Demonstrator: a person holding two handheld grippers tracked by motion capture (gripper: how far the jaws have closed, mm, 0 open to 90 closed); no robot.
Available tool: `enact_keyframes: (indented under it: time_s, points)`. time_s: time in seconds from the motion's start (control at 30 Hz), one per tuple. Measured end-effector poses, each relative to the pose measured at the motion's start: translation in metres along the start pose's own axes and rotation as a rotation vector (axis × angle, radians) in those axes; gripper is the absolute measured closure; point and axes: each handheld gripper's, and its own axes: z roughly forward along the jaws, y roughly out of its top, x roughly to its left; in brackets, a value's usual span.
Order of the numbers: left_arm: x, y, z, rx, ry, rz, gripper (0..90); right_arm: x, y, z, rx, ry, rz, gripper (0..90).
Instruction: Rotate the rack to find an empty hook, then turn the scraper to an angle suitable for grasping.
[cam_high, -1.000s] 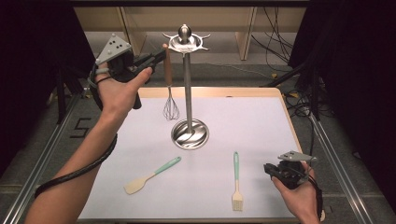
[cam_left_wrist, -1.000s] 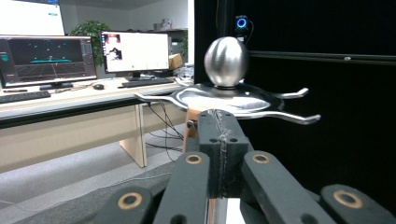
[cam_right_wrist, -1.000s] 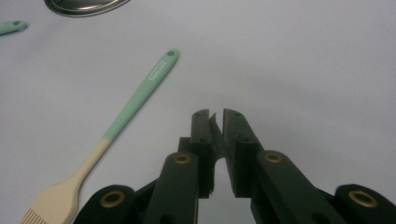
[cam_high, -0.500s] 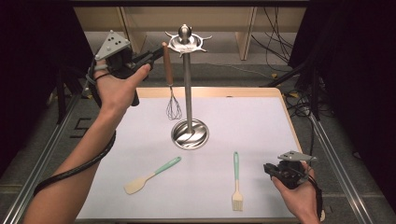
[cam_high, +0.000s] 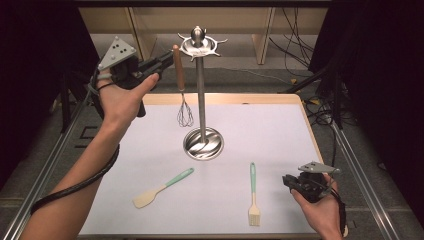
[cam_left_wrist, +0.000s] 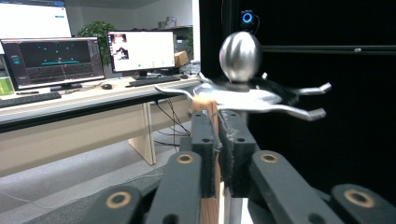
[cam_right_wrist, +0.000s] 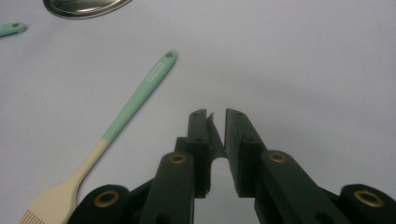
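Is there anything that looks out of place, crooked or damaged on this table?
Nothing stands out. The left gripper holds the whisk upright beside the utensil stand. The spatula and the pastry brush lie flat on the white mat, apart from each other, intact.

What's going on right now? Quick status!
Left claw shut on whisk handle, raised beside rack top. Right claw shut, empty, near brush. Nothing in the way.

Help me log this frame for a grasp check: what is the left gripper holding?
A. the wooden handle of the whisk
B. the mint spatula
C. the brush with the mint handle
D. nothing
A: the left gripper is shut on the whisk's wooden handle, raised beside the steel rack, its wires hanging clear of the table.
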Motion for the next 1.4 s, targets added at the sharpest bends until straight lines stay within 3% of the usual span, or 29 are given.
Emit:
enact_keyframes:
  time_s: [0.13,0.2,0.3,0.37,0.4,0.53,0.57,0.6,0.63,0.67,0.8,0.83,0.9,0.93,1.0,1.03,1.07,1.1,1.2,1.33,1.37,1.4]
  points:
    - [-0.001,-0.012,-0.014,0.036,-0.017,0.019,71.4,0.0,-0.001,0.0,-0.003,0.002,0.012,79.9]
    - [-0.001,-0.021,-0.021,0.072,-0.031,0.031,64.1,-0.003,-0.001,0.001,-0.006,-0.001,-0.025,79.3]
    - [-0.002,-0.037,-0.032,0.128,-0.033,0.057,55.6,-0.003,-0.002,0.0,-0.004,-0.01,-0.034,78.8]
    - [-0.002,-0.049,-0.039,0.163,-0.035,0.063,51.7,-0.004,-0.002,0.0,-0.011,-0.015,-0.038,78.4]
    - [-0.002,-0.054,-0.042,0.178,-0.035,0.066,50.3,-0.001,-0.002,-0.002,0.002,-0.012,0.005,78.1]
    - [-0.003,-0.072,-0.051,0.239,-0.032,0.08,46.6,-0.002,-0.002,-0.002,0.003,-0.019,-0.006,77.7]
    - [-0.003,-0.076,-0.052,0.255,-0.03,0.083,45.6,-0.004,-0.001,-0.002,-0.007,-0.029,-0.039,77.6]
    - [-0.003,-0.08,-0.053,0.265,-0.028,0.084,44.6,0.0,-0.001,-0.003,0.006,-0.025,0.0,77.6]
    - [-0.003,-0.083,-0.054,0.273,-0.025,0.088,44.4,-0.003,-0.001,-0.002,-0.007,-0.015,-0.04,77.5]
    - [-0.003,-0.085,-0.055,0.294,-0.018,0.095,44.2,0.0,-0.002,-0.004,0.003,-0.023,-0.012,77.5]
    - [-0.003,-0.096,-0.055,0.364,-0.018,0.121,43.9,0.0,-0.003,-0.005,-0.004,-0.02,-0.017,77.5]
    - [-0.003,-0.1,-0.054,0.377,-0.025,0.119,44.0,0.001,-0.002,-0.006,0.003,-0.028,0.004,77.5]
    - [-0.003,-0.105,-0.054,0.408,-0.036,0.12,44.3,-0.001,-0.001,-0.005,-0.002,-0.017,-0.022,77.5]
    - [-0.003,-0.108,-0.054,0.429,-0.038,0.12,44.5,0.001,0.0,-0.005,-0.001,-0.02,-0.006,77.5]
    - [-0.004,-0.113,-0.053,0.464,-0.047,0.127,45.0,0.0,0.001,-0.002,-0.033,-0.009,-0.044,77.5]
    - [-0.004,-0.116,-0.054,0.479,-0.05,0.125,45.5,0.002,0.003,-0.004,-0.002,-0.014,-0.025,77.5]
    - [-0.004,-0.119,-0.054,0.498,-0.052,0.122,46.5,0.002,0.004,-0.004,-0.01,-0.025,-0.033,77.5]
    - [-0.004,-0.121,-0.054,0.525,-0.056,0.132,47.8,0.003,0.004,-0.003,0.002,-0.013,-0.014,77.6]
    - [-0.004,-0.128,-0.051,0.606,-0.076,0.18,50.1,0.001,0.005,-0.001,0.009,-0.007,-0.035,77.6]
    - [-0.006,-0.136,-0.047,0.706,-0.106,0.172,52.9,0.001,0.003,-0.002,0.025,-0.007,-0.012,77.7]
    - [-0.005,-0.138,-0.046,0.73,-0.121,0.188,54.2,-0.001,0.002,-0.002,0.01,-0.012,-0.024,77.7]
    - [-0.007,-0.141,-0.045,0.747,-0.121,0.163,55.1,-0.001,0.002,-0.002,0.012,-0.006,-0.018,77.7]
